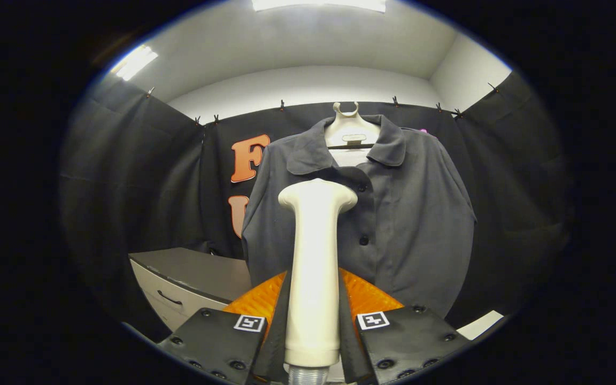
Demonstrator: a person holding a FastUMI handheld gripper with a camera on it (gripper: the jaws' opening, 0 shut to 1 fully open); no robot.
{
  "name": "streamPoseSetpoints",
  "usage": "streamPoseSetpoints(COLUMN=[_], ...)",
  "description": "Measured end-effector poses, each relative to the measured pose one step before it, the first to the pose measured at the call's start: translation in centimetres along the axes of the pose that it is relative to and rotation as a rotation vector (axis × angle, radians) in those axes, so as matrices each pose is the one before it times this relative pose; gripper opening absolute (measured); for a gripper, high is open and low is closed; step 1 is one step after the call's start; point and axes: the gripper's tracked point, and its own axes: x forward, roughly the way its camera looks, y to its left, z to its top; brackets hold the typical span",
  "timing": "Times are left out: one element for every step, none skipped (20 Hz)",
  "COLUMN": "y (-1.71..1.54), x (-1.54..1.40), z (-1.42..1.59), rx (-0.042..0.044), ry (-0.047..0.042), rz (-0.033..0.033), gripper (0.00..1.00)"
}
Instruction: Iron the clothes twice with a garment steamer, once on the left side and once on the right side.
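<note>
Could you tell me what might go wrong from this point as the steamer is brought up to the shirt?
The tool is shut on the steamer low on its handle, so the tall head could tilt or slip in the grip. The head sits in front of the shirt near its button placket, where it may snag a button. The shirt hangs loosely on the hanger, so pressure could swing it away.

Black cloth (142, 176) clipped along its top edge forms the booth's walls, with white wall (308, 85) and ceiling above it. Two ceiling lights (132, 61) glow overhead. A drawer cabinet (179, 291) with a dark top stands low at the left.
</note>
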Motion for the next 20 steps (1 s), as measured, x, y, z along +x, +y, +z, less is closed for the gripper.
streamPoseSetpoints(y=[0.157,0.169,0.179,0.139,0.148,0.209,0.038,-0.050,-0.036,0.072,0.062,0.057,-0.026,-0.015,0.002,0.031,0.014,0.051,0.085,-0.028], x=[0.515,0.420,0.381,0.307,0.458,0.275,0.148,0.100,0.084,-0.086,-0.024,-0.121,-0.005,-0.032,-0.202,-0.183,-0.217,-0.189,-0.091,-0.179], z=[0.147,0.169,0.127,-0.013,-0.163,-0.287,-0.340,-0.165,-0.134,-0.202,-0.271,-0.290,-0.395,-0.405,-0.331,-0.340,-0.368,-0.363,-0.455,-0.617], rx=[-0.00734,-0.00618,-0.00491,-0.00575,-0.00687,-0.00128,-0.00102,-0.00147,-0.00058,-0.00095,-0.00080,-0.00071,-0.00274,-0.00128,0.00080,0.00115,0.00060,-0.00105,-0.00016,0.00052], ry=[-0.00432,-0.00500,-0.00350,0.00030,0.00590,0.00973,0.00875,0.00061,0.00221,0.00160,0.00210,0.00314,0.00604,0.00762,0.00696,0.00676,0.00515,0.00460,0.00285,0.00715], rz=[-0.00083,-0.00015,-0.00154,-0.00328,-0.00142,0.00025,-0.00308,-0.00351,-0.00333,-0.00267,-0.00166,-0.00047,-0.00093,-0.00229,-0.00152,-0.00152,-0.00172,-0.00207,-0.00313,-0.00610], gripper=[0.49,0.49,0.49,0.49,0.49,0.49,0.49,0.49,0.49,0.49,0.49,0.49,0.49,0.49,0.49,0.49,0.49,0.49,0.49,0.49])
